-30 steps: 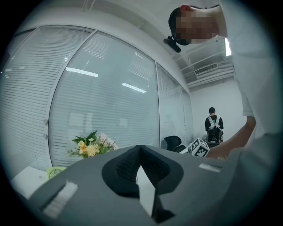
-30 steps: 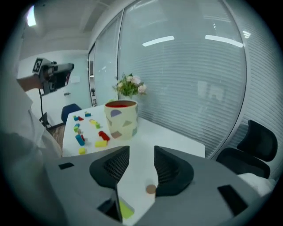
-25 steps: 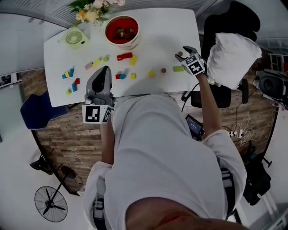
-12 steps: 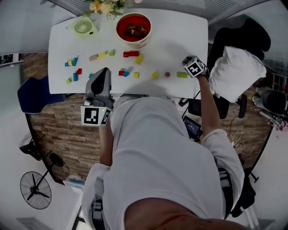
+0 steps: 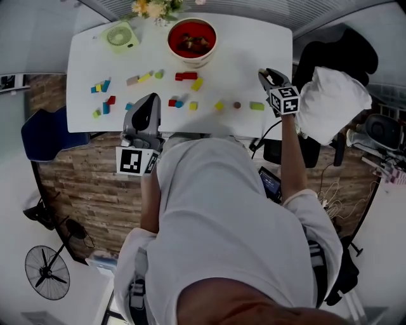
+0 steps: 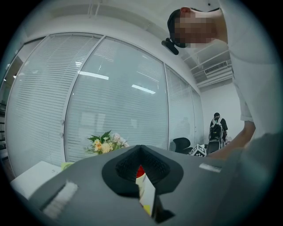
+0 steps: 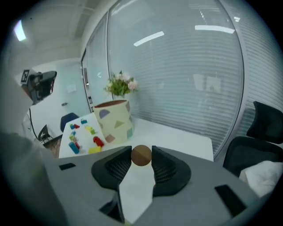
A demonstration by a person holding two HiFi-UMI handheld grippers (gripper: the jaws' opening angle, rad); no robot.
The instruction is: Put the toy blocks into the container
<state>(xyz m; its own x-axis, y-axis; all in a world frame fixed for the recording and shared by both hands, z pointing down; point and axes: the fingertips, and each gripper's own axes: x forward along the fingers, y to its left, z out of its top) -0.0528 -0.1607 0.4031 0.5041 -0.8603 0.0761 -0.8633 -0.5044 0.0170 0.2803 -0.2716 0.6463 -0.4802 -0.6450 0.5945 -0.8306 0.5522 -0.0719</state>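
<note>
The container (image 5: 191, 39), a bowl red inside and cream with coloured shapes outside (image 7: 114, 120), stands at the table's far middle. Several coloured blocks lie in a row on the white table (image 5: 241, 44): a green one (image 5: 256, 106), a small brown one (image 5: 236, 105), a yellow one (image 5: 219, 105), a red bar (image 5: 186, 76). My right gripper (image 5: 266, 77) hangs over the table's right end, shut on a small brown ball (image 7: 141, 156) pinched between its pads. My left gripper (image 5: 144, 119) rests at the table's near edge with its jaws together and nothing in them.
A green fan (image 5: 119, 35) and flowers (image 5: 152, 7) sit at the table's far left. More blocks (image 5: 101, 86) lie at the left end. A black chair with a white cushion (image 5: 333, 95) stands right of the table, a blue chair (image 5: 44, 136) at its left.
The right gripper dropped to the table, closed on the brown ball and rose with it. The left gripper stayed where it was.
</note>
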